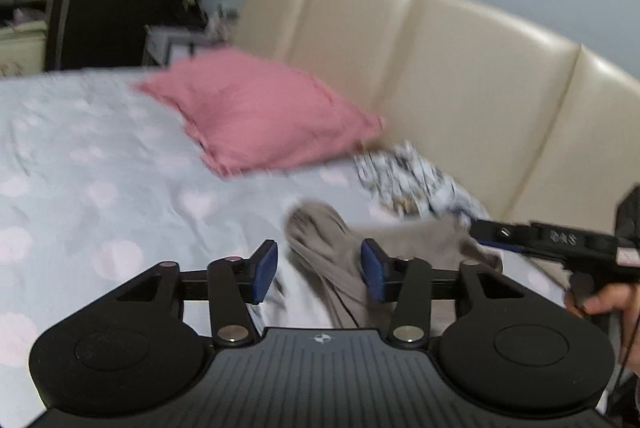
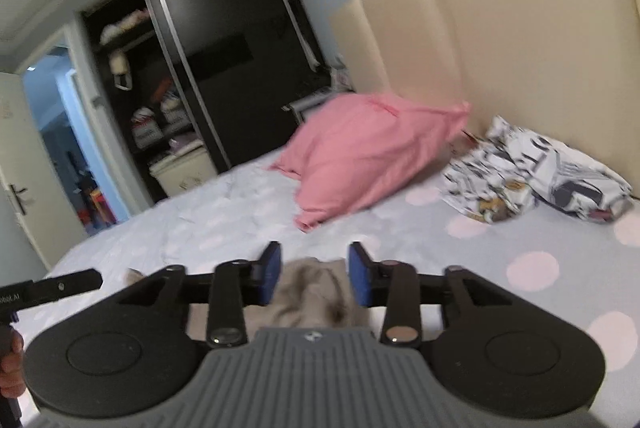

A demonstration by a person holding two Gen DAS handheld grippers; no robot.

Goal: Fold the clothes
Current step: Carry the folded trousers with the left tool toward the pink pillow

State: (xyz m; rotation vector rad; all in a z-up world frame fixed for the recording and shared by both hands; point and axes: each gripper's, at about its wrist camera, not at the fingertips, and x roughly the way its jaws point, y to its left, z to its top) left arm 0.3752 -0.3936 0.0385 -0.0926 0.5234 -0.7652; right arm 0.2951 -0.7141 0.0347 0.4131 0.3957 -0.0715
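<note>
Crumpled taupe cloth garment spread on heart-patterned pale blue bedsheet, left gripper and right gripper held wide open above it, nothing gripped.

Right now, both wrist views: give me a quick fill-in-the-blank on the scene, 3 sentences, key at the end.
1. The pillow leaning by the headboard is ____ in colour.
2. The jaws of the left gripper and right gripper both stand ____.
3. The garment in front of the grippers lies on the ____.

Missing words: pink; open; bed
</note>
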